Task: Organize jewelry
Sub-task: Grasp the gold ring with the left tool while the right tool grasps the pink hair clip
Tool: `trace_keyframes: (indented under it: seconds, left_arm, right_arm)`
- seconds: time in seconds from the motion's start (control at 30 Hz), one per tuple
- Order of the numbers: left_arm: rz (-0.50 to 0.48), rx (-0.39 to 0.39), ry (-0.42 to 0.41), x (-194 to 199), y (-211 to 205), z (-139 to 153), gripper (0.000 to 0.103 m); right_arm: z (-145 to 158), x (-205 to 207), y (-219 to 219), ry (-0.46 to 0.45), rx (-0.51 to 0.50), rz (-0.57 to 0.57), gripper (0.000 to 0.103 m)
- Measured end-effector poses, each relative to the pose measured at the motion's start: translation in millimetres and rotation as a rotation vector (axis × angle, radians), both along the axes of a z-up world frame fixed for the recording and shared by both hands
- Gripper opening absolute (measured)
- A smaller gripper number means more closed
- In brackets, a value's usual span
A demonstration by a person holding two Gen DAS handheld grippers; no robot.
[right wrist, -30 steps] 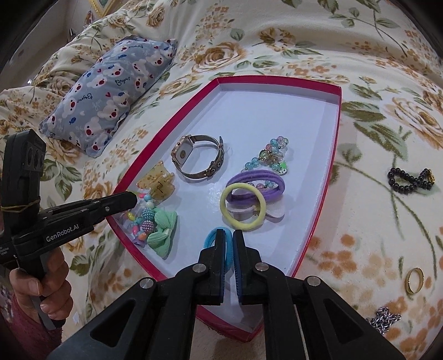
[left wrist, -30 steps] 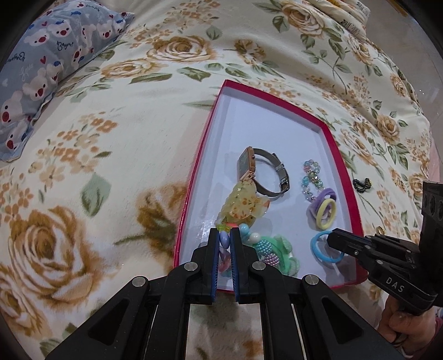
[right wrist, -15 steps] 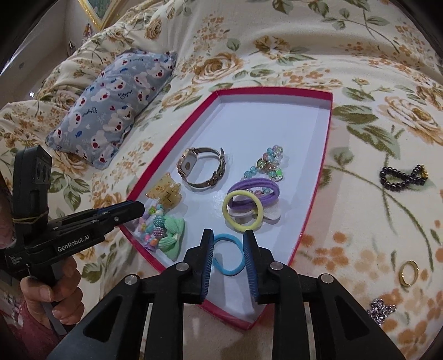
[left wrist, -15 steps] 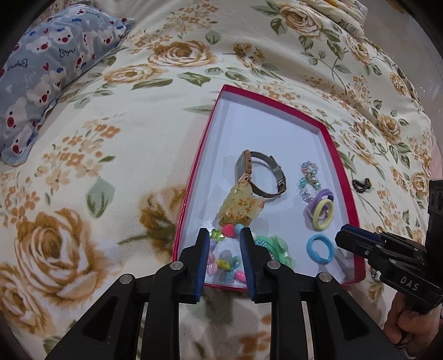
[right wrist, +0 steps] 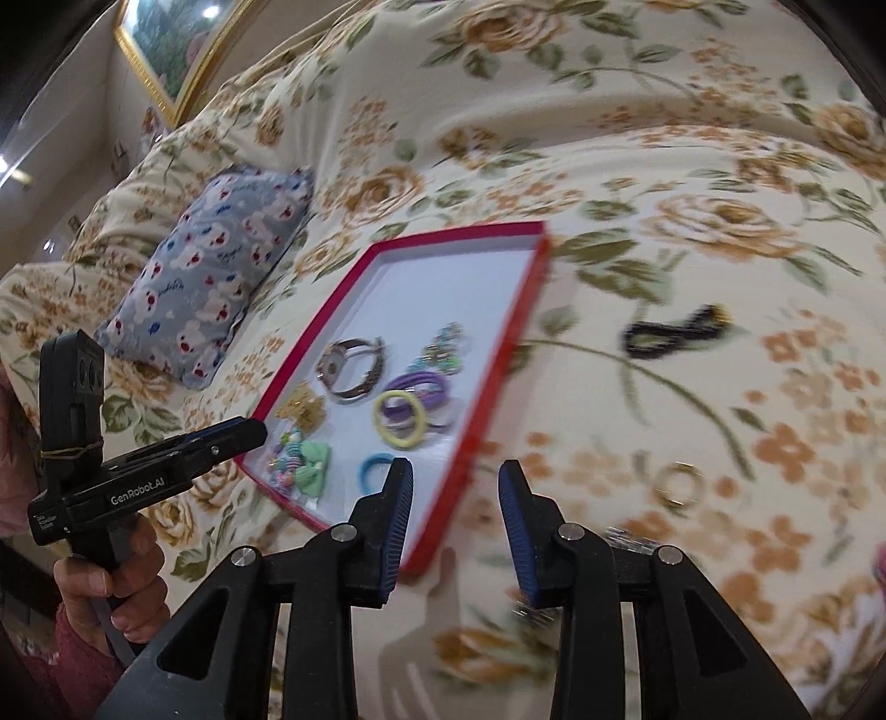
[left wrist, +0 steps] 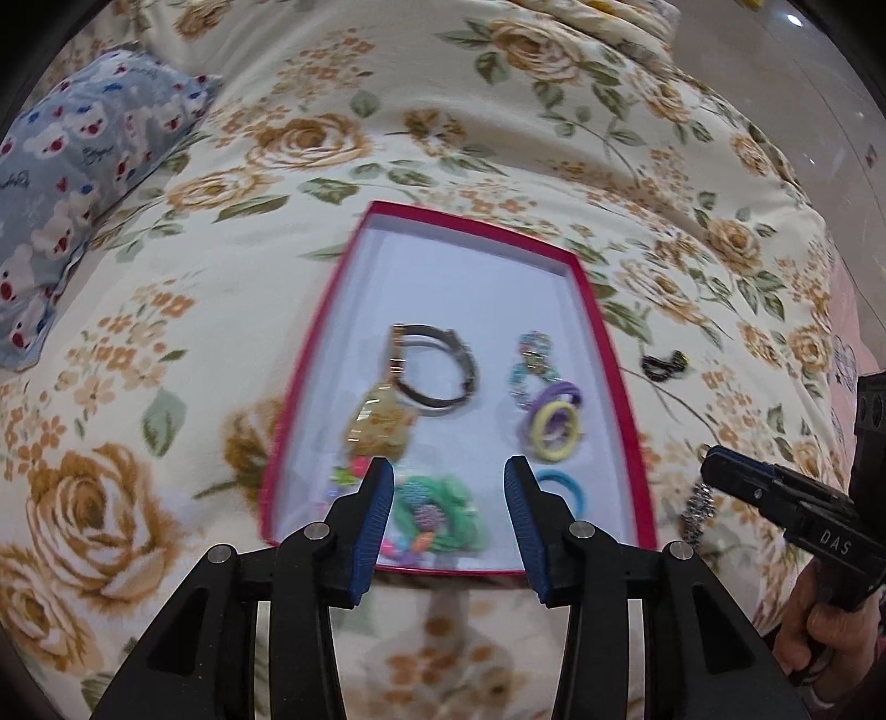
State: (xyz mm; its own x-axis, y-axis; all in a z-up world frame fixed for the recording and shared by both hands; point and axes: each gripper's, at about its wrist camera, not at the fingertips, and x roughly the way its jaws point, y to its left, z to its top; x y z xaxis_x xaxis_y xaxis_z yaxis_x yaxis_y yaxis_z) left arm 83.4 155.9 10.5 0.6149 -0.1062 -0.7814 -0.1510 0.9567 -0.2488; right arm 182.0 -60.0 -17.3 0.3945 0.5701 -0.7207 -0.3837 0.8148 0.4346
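A red-rimmed white tray lies on the floral bedspread. It holds a watch, a yellow claw clip, a colourful bead string, a green bow, a bead bracelet, purple and yellow hair ties and a blue hair tie. My left gripper is open and empty above the tray's near edge. My right gripper is open and empty just right of the tray. A black bead bracelet, a gold ring and a silver chain lie on the bedspread.
A blue bear-print pillow lies at the far left of the bed. A gold-framed picture hangs on the wall behind. The bedspread rises in soft folds behind the tray.
Both grippers opened and pulled back from the tray. The left let go of the bead string, the right let go of the blue hair tie. The right gripper swung to the right.
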Motion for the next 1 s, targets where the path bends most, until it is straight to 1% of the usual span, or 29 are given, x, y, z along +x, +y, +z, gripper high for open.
trace_keyframes:
  seconds: [0.27, 0.47, 0.57, 0.73, 0.9, 1.0]
  left_arm:
    - [-0.087, 0.008, 0.005, 8, -29, 3, 0.042]
    - [-0.139, 0.010, 0.013, 15, -48, 4, 0.042]
    - [-0.164, 0.013, 0.013, 21, -59, 5, 0.044]
    - [-0.220, 0.019, 0.014, 32, -83, 5, 0.046]
    - [-0.299, 0.030, 0.026, 48, -116, 0, 0.049]
    - [-0.336, 0.042, 0.034, 59, -133, -4, 0.050]
  right_arm:
    - [2, -8, -57, -0.001, -0.002, -0.119, 0.036]
    - [2, -16, -98, -0.001, 0.006, -0.206, 0.040]
    - [2, -20, -114, -0.002, -0.002, -0.244, 0.040]
    - [0, -26, -148, 0.003, -0.022, -0.313, 0.045]
    - [-1, -29, -176, 0.008, -0.037, -0.348, 0.048]
    - [-1, -28, -192, 0.008, -0.075, -0.366, 0.053]
